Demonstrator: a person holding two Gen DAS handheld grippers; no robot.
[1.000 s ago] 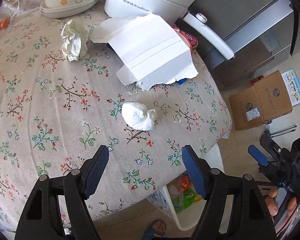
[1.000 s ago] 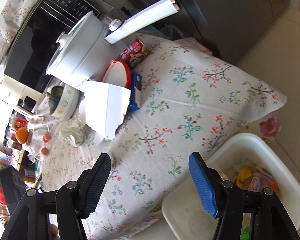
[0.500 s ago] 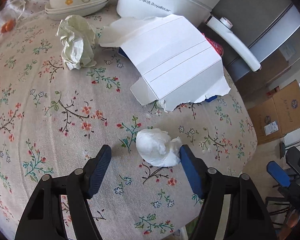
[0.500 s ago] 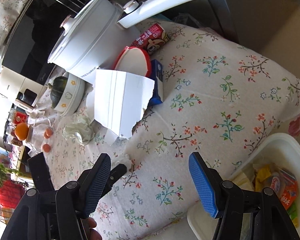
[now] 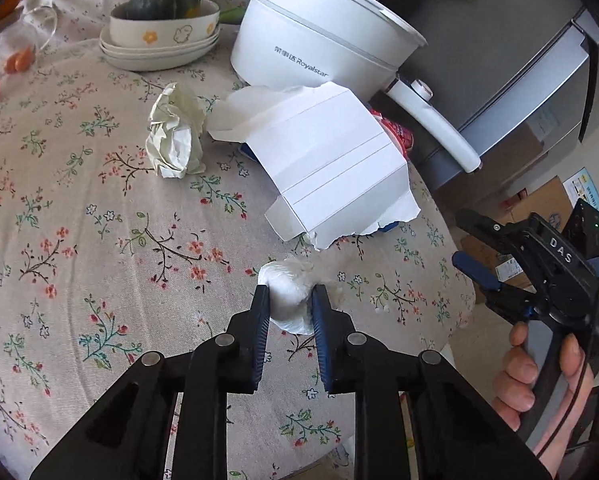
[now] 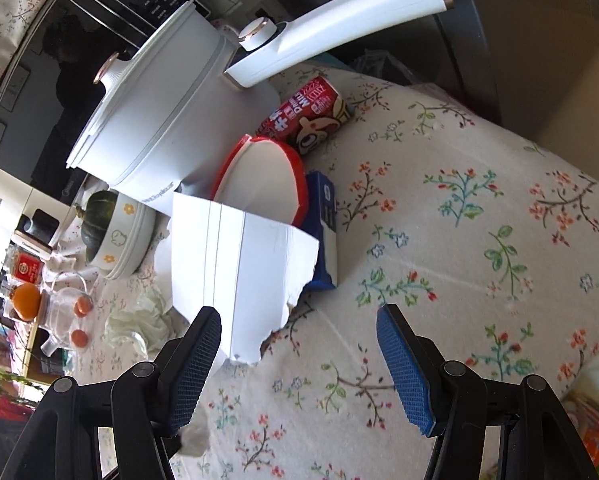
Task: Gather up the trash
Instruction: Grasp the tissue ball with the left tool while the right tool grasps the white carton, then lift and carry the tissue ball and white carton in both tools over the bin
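Trash on the flowered tablecloth (image 5: pixel 99 216) was being gathered, and the step in hand was the grab of a small white tissue wad (image 5: pixel 289 294). The wad sat between the blue pads of the left gripper (image 5: pixel 287 300), whose jaws were closing on it; both pads looked to be already touching its sides, with the wad bulging out ahead of the tips. Beyond the left jaws lay a torn white carton (image 5: pixel 331 172), and farther out, off to their left side, a crumpled paper ball (image 5: pixel 175 136). A white electric pot (image 5: pixel 319 52) stood behind those.

The right gripper (image 6: pixel 299 352) hovered over the table with its jaws spread wide and nothing between them. The carton's ragged edge lay just ahead of its left pad, a blue box (image 6: pixel 323 232) peeking out from under the carton, and a red milk can (image 6: pixel 311 120) farther on.

My judgement: the next move called for finishing the squeeze until the soft wad was firmly pinched, then lifting it clear of the cloth without snagging fabric. The right gripper seemed well placed to take the carton afterwards.
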